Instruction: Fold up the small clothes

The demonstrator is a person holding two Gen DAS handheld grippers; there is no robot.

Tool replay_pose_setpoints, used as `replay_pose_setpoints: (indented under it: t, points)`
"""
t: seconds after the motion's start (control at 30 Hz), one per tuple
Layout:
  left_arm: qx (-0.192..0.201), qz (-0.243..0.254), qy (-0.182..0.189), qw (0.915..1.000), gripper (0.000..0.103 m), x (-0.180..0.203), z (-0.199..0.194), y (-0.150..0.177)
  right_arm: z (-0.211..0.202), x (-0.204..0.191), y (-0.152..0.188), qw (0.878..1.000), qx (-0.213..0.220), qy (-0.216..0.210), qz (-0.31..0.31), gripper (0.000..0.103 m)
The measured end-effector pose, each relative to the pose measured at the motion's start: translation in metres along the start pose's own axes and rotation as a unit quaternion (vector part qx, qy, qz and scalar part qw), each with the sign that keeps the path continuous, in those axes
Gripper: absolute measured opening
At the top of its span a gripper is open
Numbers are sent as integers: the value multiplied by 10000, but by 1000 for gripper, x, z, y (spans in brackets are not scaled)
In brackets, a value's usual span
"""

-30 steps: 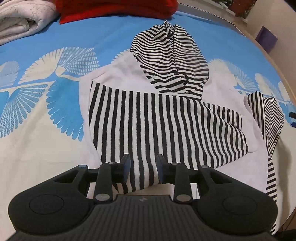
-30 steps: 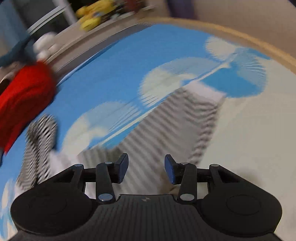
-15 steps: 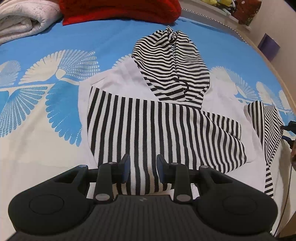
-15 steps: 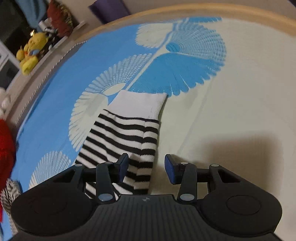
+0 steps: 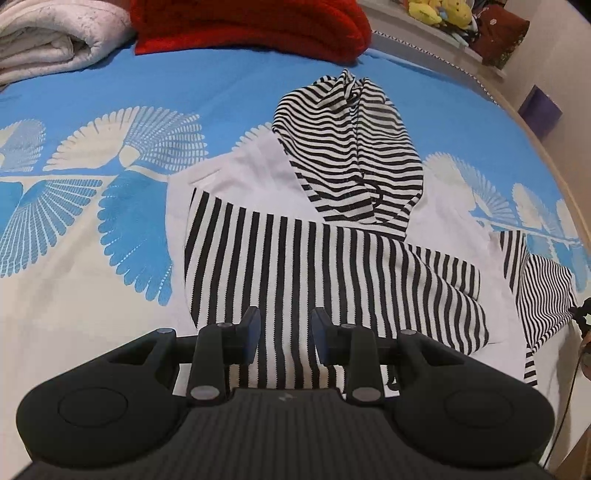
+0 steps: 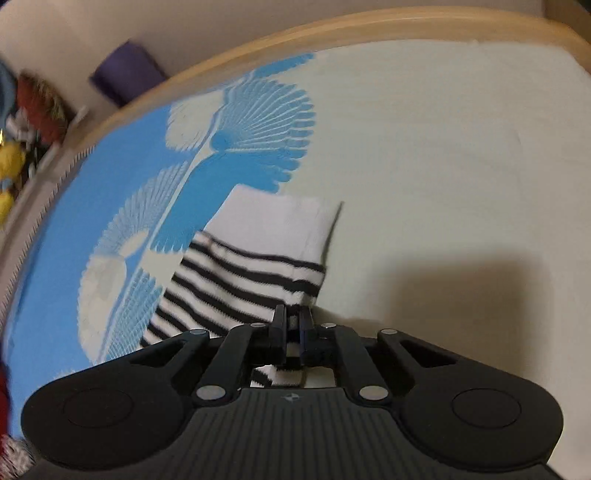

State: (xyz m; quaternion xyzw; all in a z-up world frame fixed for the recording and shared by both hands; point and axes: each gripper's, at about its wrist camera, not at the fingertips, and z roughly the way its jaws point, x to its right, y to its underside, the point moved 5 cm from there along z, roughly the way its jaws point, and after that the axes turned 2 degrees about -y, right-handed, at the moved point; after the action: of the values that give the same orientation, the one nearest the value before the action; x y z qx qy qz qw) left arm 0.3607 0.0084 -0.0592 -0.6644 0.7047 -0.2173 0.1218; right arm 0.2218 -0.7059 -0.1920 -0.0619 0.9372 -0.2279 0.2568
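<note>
Striped hoodie (image 5: pixel 317 266) lay flat on blue-and-cream bedsheet (image 5: pixel 74 302), hood (image 5: pixel 351 155) toward red blanket (image 5: pixel 251 22), one sleeve already folded across body. Left gripper (image 5: pixel 285 334) hovered over hem nearest camera, jaws apart, gripping nothing. Right gripper (image 6: pixel 291 332) was clamped on striped sleeve (image 6: pixel 236 280) just short of white cuff (image 6: pixel 280 218), off hoodie's far side near wooden bed edge (image 6: pixel 332 33). Risks, as judged: pinch sat at sleeve's edge w/ little fabric, so could've slipped on lift; pulling sleeve w/o left pinning hem could've dragged whole hoodie & undone first fold; sleeve could've landed twisted
</note>
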Motion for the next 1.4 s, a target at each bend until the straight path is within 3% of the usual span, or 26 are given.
replay_pose_setpoints:
  t: [0.1, 0.2, 0.27, 0.37, 0.47, 0.53, 0.6, 0.63, 0.7, 0.77, 0.83, 0.9, 1.0, 1.03, 1.1, 1.27, 1.33, 1.37, 1.4]
  points:
    - [2, 21, -6, 10000, 34, -2, -2, 3, 0, 0, -4, 9997, 15, -200, 153, 23]
    - [14, -8, -44, 10000, 34, -7, -4, 4, 0, -3, -3, 9997, 10, -213, 77, 25]
    - [34, -52, -71, 10000, 34, -12, -6, 3, -2, -4, -4, 9999, 96, -96, 34, 3]
    - [89, -139, -98, 9998, 34, -21, -11, 0, -21, -18, -5, 9985, 492, 150, -196, 3]
    - [173, -291, -116, 9994, 34, -32, -19, -6, -60, -77, 6, 9850, 1195, -59, -1243, 3]
    - [259, -431, -98, 9987, 34, -41, -26, -11, -101, -133, 31, 9615, 1642, -734, -2076, 3]
    - [347, -596, -85, 9976, 34, -51, -34, -17, -152, -187, 70, 9342, 1609, -1853, -2590, 3]
    - [392, -700, -77, 9967, 34, -56, -38, -20, -179, -209, 93, 9164, 1513, -2420, -2807, 3]
    - [469, -942, -56, 9944, 34, -70, -45, -27, -234, -244, 149, 8690, 1190, -3483, -3307, 3]
    - [503, -1172, -13, 9918, 34, -82, -50, -32, -275, -263, 208, 8190, 266, -4384, -3692, 10]
    - [516, -1355, 28, 9894, 34, -93, -52, -34, -298, -267, 265, 7723, -958, -4809, -4039, 26]
    - [510, -1486, 17, 9876, 34, -101, -54, -34, -305, -256, 304, 7503, -1638, -4720, -4329, 37]
    - [456, -1592, 31, 9862, 34, -108, -55, -31, -291, -232, 329, 7546, -1862, -4404, -4493, 44]
    - [433, -1605, 40, 9861, 34, -109, -54, -29, -279, -224, 333, 7656, -1817, -4155, -4563, 44]
    - [371, -1620, 61, 9861, 34, -108, -51, -26, -241, -212, 336, 8071, -1791, -3196, -4631, 44]
    - [75, -1740, 250, 9844, 34, -101, -33, -19, -159, -169, 322, 8767, -2510, -1640, -3762, 44]
    - [-107, -1857, 329, 9820, 34, -98, -20, -15, -134, -148, 312, 8900, -2708, -1095, -3501, 42]
    - [-200, -1903, 353, 9809, 34, -97, -13, -13, -126, -140, 307, 8941, -2796, -1025, -3346, 32]
    - [-293, -1946, 367, 9798, 34, -96, -6, -10, -123, -136, 311, 8973, -2846, -1074, -3199, 32]
